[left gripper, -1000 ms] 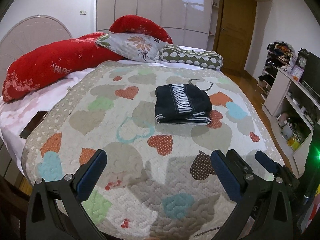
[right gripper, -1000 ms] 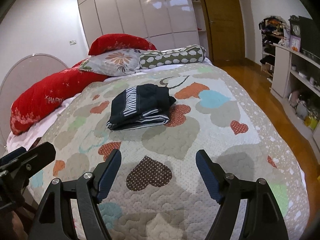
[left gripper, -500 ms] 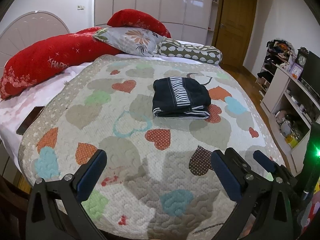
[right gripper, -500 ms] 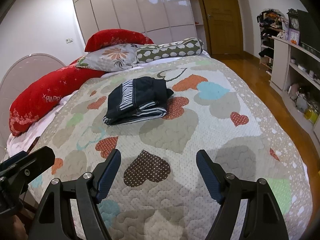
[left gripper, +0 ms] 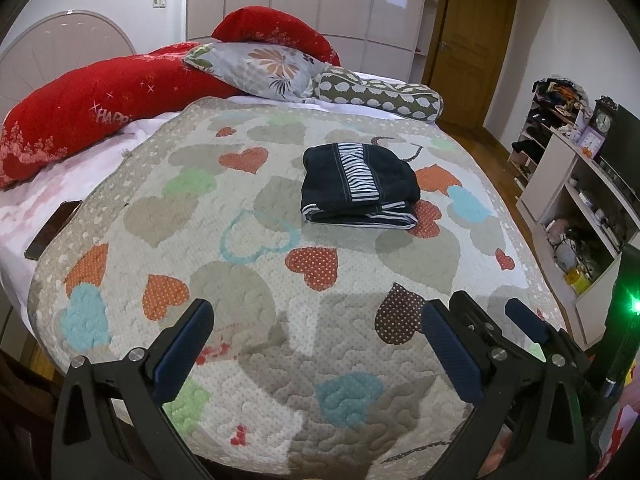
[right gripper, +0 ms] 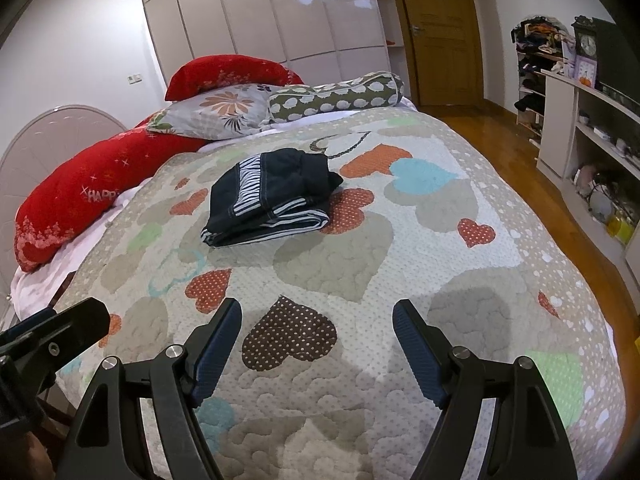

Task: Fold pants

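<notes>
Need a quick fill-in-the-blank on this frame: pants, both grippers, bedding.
1. The dark pants lie ____ on the heart-patterned quilt.
2. The left gripper and right gripper are both ____, holding nothing.
3. The stripe on the pants is black and ____.
4. The long bolster pillow beside the quilt is ____.

Missing words: folded; open; white; red
</notes>
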The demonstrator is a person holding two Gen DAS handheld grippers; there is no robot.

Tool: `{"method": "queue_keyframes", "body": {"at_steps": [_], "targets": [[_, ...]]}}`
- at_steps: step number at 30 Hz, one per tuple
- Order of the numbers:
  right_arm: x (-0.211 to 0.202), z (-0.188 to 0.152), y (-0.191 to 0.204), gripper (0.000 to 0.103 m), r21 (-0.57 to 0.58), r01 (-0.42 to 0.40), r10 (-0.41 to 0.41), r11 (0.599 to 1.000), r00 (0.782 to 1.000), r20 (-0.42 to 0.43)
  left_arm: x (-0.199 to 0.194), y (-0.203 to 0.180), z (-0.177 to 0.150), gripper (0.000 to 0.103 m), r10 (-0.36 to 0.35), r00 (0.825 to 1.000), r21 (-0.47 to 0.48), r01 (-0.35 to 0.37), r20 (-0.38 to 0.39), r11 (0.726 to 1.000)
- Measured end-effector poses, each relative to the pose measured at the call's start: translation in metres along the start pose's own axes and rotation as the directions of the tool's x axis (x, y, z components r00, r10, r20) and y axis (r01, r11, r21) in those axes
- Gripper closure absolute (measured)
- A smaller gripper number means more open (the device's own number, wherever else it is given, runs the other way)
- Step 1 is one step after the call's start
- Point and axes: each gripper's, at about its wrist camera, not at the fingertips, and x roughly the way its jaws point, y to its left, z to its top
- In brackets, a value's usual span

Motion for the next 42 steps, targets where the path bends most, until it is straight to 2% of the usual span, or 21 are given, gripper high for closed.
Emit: {"method": "queue_keyframes", "body": {"at_steps": [9,22,37,42], "targets": [[0.005,-0.003,-0.002,0.020,-0.001,0.009,-0.009,1.000,1.000,-0.021,0.006,0.001,-0.004,0.000,-0.016,0.999,-0.002,0.016,-0.035,1.000],[0.013,-0.006,-0.004,0.020,0.004,0.016,-0.016,1.000,0.998,-0.058,0.008,0.003,-0.005,0.000,-0.032,0.998,-0.013,0.031,-0.045,0.999],[0.012,-0.011,0.004,0.019,-0.025,0.010,-0.011,1.000,0.998,-0.064,0.010,0.003,-0.009,0.000,-0.047,0.997,-0.032,0.045,-0.063,0.998],[0.014,-0.011,0.000,0.019,-0.007,0.022,-0.022,1.000,0.997,-0.068,0.012,0.004,-0.009,0.000,-0.082,0.991,-0.068,0.076,-0.102,0.995]]}}
